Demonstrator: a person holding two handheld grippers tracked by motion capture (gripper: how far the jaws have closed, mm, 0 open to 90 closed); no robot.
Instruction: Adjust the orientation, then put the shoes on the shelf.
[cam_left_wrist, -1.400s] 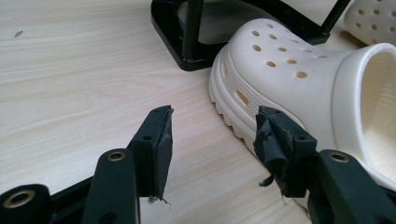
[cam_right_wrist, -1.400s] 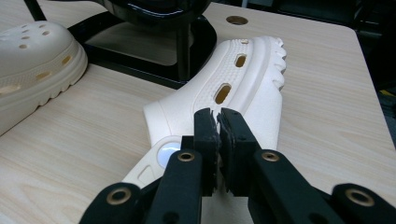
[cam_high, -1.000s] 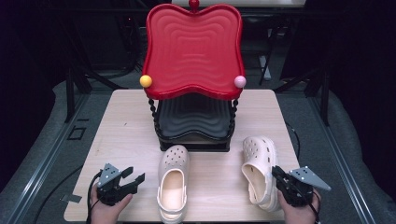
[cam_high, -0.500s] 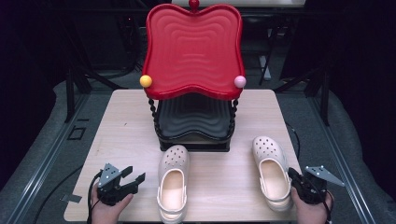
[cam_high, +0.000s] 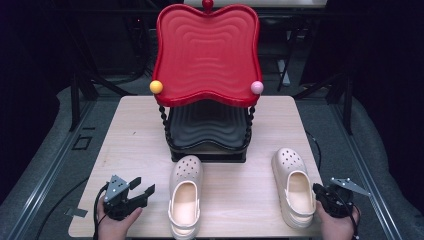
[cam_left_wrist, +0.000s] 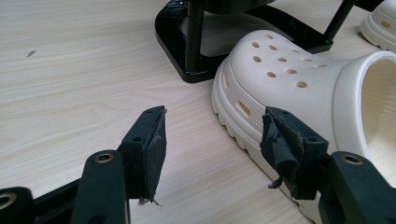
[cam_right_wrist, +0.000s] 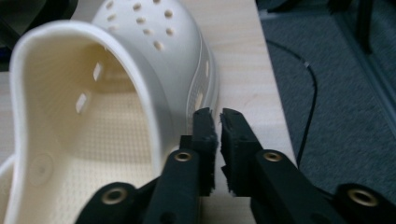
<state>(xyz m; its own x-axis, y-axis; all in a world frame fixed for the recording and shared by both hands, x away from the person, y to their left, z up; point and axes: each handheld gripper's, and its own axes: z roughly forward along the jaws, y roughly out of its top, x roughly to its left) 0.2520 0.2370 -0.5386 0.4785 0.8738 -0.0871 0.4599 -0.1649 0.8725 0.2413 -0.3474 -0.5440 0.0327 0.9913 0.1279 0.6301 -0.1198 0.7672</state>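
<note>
Pale matt wood-grain table (cam_high: 140, 140); glossy red plastic tray (cam_high: 207, 50); matt cream foam-like clogs (cam_high: 186, 192).

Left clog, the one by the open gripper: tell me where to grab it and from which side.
Grip the left clog by its heel-end side wall, one jaw inside the foot opening, one outside. Come from its left, where the left gripper sits open. It lies upright with the opening upward, so that rim is thin and probably easiest to pinch.
</note>
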